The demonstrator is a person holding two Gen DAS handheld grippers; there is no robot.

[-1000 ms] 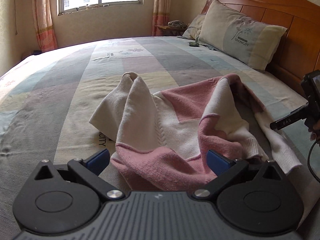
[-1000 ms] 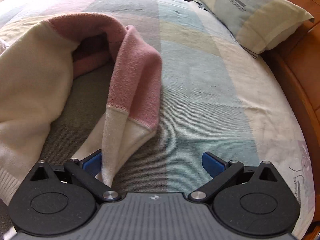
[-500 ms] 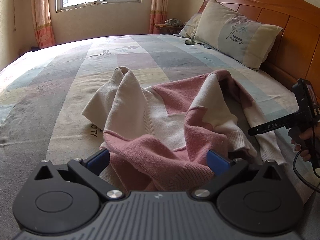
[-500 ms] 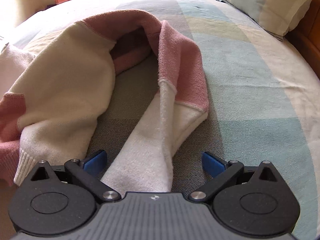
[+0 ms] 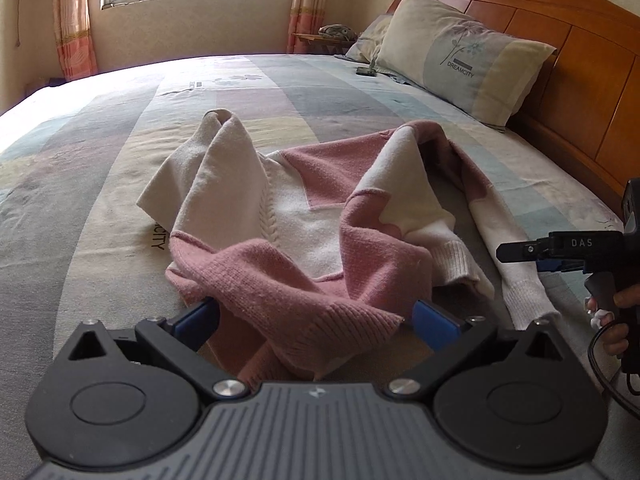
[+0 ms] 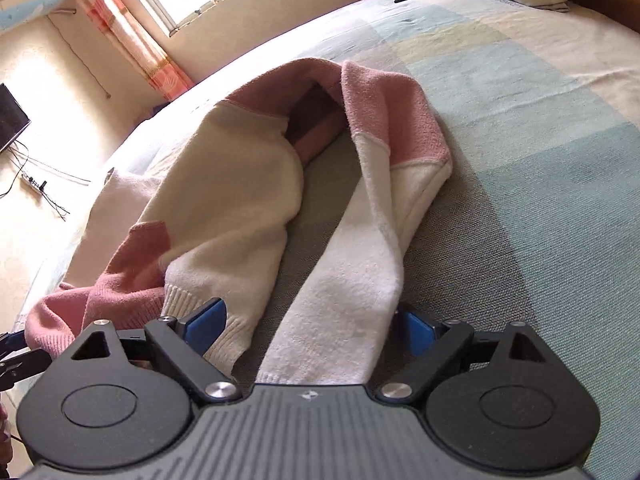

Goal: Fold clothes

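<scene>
Patchwork bed (image 5: 120, 184) bearing 1 crumpled pink-and-cream sweater (image 5: 312, 216). Left gripper (image 5: 316, 320) spread wide around its pink hem. Right gripper (image 6: 312, 326) spread wide around a cream sleeve (image 6: 344, 304).

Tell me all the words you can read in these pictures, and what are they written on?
"DREAMCITY" – printed on the pillow against the headboard.
"DAS" – on the right hand-held gripper, seen from the left wrist view.
"CITY" – the end of a word on the bedsheet; its start is hidden under the sweater.
Nothing readable shows in the right wrist view.
</scene>
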